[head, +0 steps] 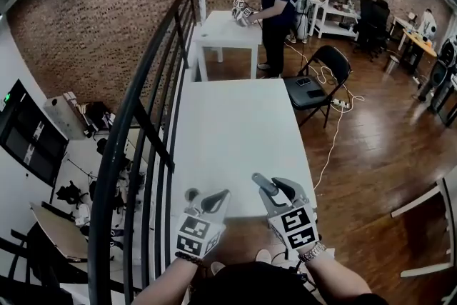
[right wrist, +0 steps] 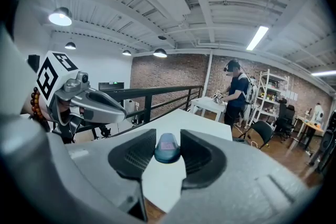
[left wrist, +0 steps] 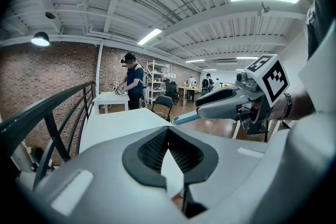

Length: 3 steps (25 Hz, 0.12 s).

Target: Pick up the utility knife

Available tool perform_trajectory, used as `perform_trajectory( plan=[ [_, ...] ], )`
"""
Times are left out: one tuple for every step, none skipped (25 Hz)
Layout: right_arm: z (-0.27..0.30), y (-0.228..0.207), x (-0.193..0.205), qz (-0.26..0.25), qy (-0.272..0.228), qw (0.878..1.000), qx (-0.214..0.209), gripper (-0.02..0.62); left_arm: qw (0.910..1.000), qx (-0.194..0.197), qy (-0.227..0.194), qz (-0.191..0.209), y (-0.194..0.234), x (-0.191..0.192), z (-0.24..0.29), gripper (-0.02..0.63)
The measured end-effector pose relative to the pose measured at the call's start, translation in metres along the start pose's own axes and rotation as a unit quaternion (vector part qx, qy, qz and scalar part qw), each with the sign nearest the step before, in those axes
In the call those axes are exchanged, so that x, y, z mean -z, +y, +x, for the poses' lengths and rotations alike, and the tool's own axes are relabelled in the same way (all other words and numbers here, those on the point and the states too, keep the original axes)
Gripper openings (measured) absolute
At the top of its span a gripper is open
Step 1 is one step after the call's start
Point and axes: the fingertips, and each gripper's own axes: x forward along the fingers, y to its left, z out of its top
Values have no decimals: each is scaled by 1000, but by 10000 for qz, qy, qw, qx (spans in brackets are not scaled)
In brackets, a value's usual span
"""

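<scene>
My right gripper (right wrist: 168, 140) is shut on the utility knife (right wrist: 167, 148), a blue-grey handle whose end shows between the dark pads. In the left gripper view the knife (left wrist: 185, 118) sticks out of the right gripper (left wrist: 210, 108) as a pale blue bar. The head view has both grippers low in the picture, over the near edge of the long white table (head: 235, 125): the right gripper (head: 273, 189) with the knife (head: 263, 183), and the left gripper (head: 214, 198) beside it. The left gripper (left wrist: 168, 131) has its tips together and holds nothing.
A black metal railing (head: 136, 125) runs along the table's left side, with a drop to a lower floor beyond. A black folding chair (head: 321, 78) stands right of the table. Farther off, a person (head: 275, 3) works at a second white table (head: 225, 32).
</scene>
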Motion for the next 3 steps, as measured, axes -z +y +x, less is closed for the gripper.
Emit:
perform_trajectory(
  plan=[
    [0, 0, -1, 6, -6, 10000, 1, 135, 10000, 1, 2, 2, 0, 0, 0, 17],
    [0, 0, -1, 7, -7, 10000, 4, 135, 10000, 2, 4, 3, 1, 0, 0, 17],
    [0, 0, -1, 7, -9, 10000, 7, 135, 10000, 3, 6, 4, 1, -1, 1, 17]
  ],
)
